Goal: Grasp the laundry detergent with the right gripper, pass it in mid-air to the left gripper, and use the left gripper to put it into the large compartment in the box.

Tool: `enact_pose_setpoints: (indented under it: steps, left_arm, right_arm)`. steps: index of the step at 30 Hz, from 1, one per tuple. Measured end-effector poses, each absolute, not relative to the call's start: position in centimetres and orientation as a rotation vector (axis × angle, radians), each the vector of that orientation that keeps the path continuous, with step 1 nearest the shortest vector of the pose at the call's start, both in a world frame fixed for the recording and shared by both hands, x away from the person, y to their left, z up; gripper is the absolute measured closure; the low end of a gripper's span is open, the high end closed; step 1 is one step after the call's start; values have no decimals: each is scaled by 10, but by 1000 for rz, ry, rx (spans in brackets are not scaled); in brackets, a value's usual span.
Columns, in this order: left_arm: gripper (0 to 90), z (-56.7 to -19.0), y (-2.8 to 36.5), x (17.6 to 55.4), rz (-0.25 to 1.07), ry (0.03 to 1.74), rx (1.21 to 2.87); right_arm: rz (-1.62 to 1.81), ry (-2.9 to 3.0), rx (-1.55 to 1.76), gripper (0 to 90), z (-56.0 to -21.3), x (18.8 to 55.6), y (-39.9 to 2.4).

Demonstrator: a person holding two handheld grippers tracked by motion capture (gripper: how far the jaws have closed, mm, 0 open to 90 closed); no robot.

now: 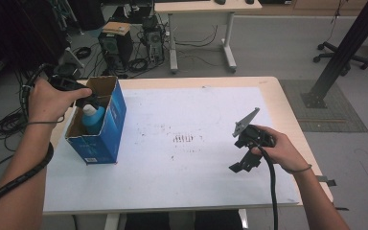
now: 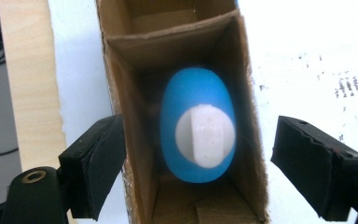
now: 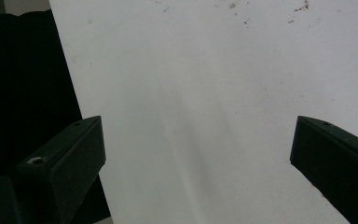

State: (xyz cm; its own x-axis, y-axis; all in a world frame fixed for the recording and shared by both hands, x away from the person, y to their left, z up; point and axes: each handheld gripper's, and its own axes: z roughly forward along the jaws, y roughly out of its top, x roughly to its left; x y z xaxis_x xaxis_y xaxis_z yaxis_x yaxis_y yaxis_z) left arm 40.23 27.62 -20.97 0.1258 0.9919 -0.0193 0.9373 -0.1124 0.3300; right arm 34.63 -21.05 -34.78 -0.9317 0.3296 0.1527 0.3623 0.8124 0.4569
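Note:
A blue cardboard box (image 1: 108, 129) stands open-topped on the left of the white sheet (image 1: 187, 172). Inside it is a blue bottle (image 1: 93, 117) with a white cap (image 2: 206, 135), upright in a brown cardboard compartment (image 2: 130, 93). My left gripper (image 1: 88, 98) hangs over the box mouth and points down. In the left gripper view my left gripper (image 2: 200, 140) is open, its jaws wide of the bottle (image 2: 198, 93) and outside the box walls. My right gripper (image 1: 243, 163) is held at the right over the sheet (image 3: 214, 70). In the right gripper view it (image 3: 196, 140) is open with nothing between its jaws.
The white sheet covers most of a light wooden table (image 1: 287, 110). Behind the table stand computer towers (image 1: 117, 45), floor cables (image 1: 9, 122) and a desk (image 1: 201, 9). A black slanted post (image 1: 345, 48) and a chair base (image 1: 340, 55) are at the far right.

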Motion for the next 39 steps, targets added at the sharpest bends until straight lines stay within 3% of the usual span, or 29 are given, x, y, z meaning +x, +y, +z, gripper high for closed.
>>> enact_pose_setpoints:
  steps: [21,39]
  left_arm:
    - [73,-140,256,390,392,1792,2151]
    - [44,-131,224,393,367,1665,2220]
  right_arm:
    - [-749,-2914,-576,31,-350,350,-210]
    - [-739,-2914,-582,31,-349,350,-212]
